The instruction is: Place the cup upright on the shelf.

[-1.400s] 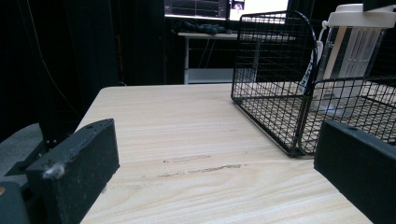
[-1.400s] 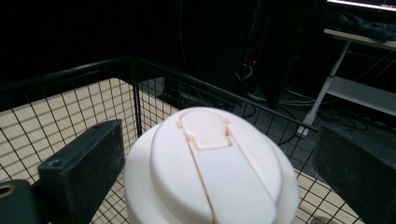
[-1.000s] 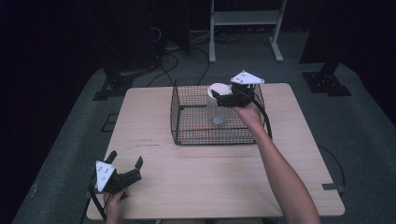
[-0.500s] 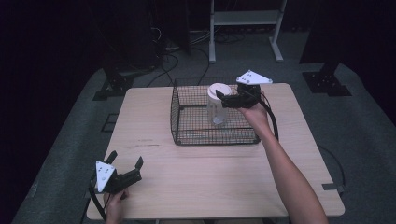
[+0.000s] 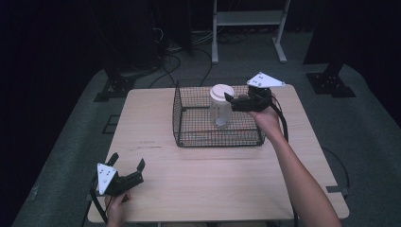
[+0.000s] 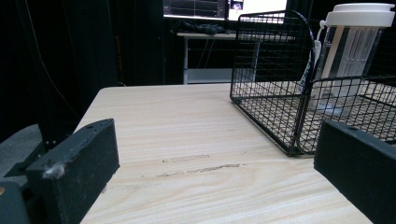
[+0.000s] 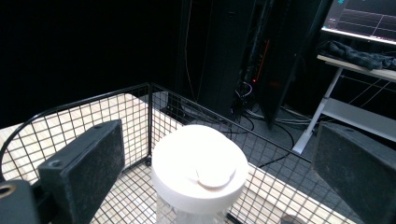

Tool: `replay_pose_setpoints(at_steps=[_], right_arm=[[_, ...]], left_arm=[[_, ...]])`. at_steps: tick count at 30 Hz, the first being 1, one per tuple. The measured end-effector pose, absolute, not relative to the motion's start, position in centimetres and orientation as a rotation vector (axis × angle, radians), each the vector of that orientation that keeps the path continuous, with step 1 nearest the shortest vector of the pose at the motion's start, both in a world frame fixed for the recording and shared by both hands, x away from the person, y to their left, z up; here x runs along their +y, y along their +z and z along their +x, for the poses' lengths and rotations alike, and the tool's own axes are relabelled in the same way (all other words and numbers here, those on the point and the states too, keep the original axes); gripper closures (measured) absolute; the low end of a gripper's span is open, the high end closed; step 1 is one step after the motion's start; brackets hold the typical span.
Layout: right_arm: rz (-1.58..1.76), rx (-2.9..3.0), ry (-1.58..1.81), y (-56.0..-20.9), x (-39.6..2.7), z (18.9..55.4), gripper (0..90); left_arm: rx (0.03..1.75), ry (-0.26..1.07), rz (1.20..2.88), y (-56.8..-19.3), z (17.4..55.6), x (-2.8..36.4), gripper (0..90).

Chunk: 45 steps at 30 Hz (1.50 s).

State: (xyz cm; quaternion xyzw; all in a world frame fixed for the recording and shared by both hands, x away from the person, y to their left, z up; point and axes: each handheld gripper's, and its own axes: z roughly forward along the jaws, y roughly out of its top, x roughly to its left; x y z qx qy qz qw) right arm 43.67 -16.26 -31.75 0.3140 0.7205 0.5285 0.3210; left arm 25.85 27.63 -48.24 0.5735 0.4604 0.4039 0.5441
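Black wire basket (image 5: 189, 124), white-lidded clear jar (image 5: 221, 107)

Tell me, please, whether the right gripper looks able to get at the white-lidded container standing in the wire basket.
Probably yes. The right gripper is beside the container, jaws open, and the basket has no top, so nothing stands between them.

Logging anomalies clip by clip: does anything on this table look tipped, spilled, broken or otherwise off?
Nothing stands out. The clear bottle stands upright inside the wire basket, white lid on. The right gripper hangs open by the lid, and the left gripper rests open on the table. Faint scuffs mark the wood.
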Motion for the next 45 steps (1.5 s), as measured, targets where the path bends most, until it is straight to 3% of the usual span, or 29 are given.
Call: replay_pose_setpoints(at_steps=[45], right_arm=[[0.815, 1.893, 1.361, -33.3, -21.6, 38.6, 2.1]], left_arm=[[1.094, 0.967, 1.367, -48.3, 25.9, 27.5, 0.0]])
